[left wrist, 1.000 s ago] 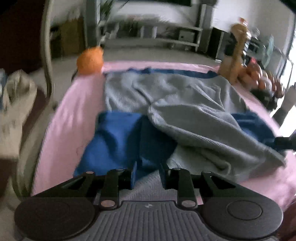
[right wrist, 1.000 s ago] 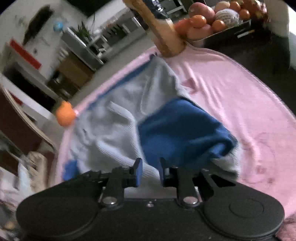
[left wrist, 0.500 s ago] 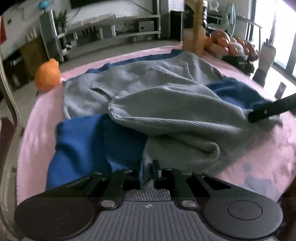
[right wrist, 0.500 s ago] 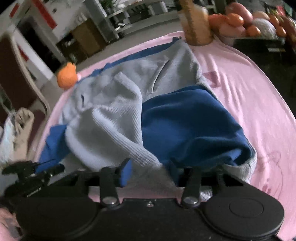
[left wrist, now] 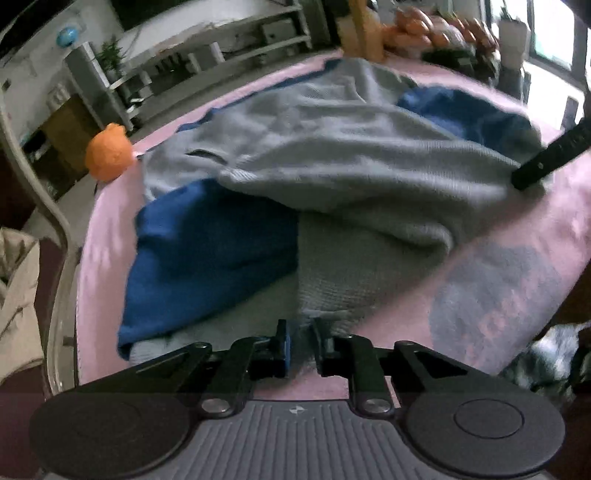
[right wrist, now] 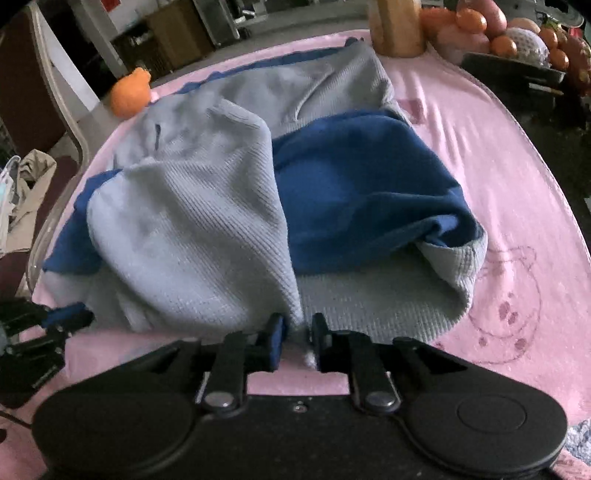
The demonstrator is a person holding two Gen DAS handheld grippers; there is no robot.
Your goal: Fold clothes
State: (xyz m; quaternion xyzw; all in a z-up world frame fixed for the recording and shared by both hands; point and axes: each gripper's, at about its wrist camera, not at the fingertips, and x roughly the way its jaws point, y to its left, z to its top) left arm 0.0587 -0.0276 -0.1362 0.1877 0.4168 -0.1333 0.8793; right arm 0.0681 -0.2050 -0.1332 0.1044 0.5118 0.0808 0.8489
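A grey and blue knit sweater lies partly folded on a pink blanket, its blue lining turned up on both sides. My left gripper is shut on the sweater's near grey edge. In the right wrist view the sweater fills the middle, and my right gripper is shut on a grey fold at its near edge. The right gripper's fingers show at the right of the left wrist view. The left gripper shows at the left of the right wrist view.
An orange plush toy sits at the blanket's far left corner. A wooden holder and a tray of fruit stand at the far right. A chair with clothes is off the left edge.
Both grippers have drawn back toward the near edge with the sweater in them. The right gripper's jaws have closed on the grey fold. The sweater has slid nearer.
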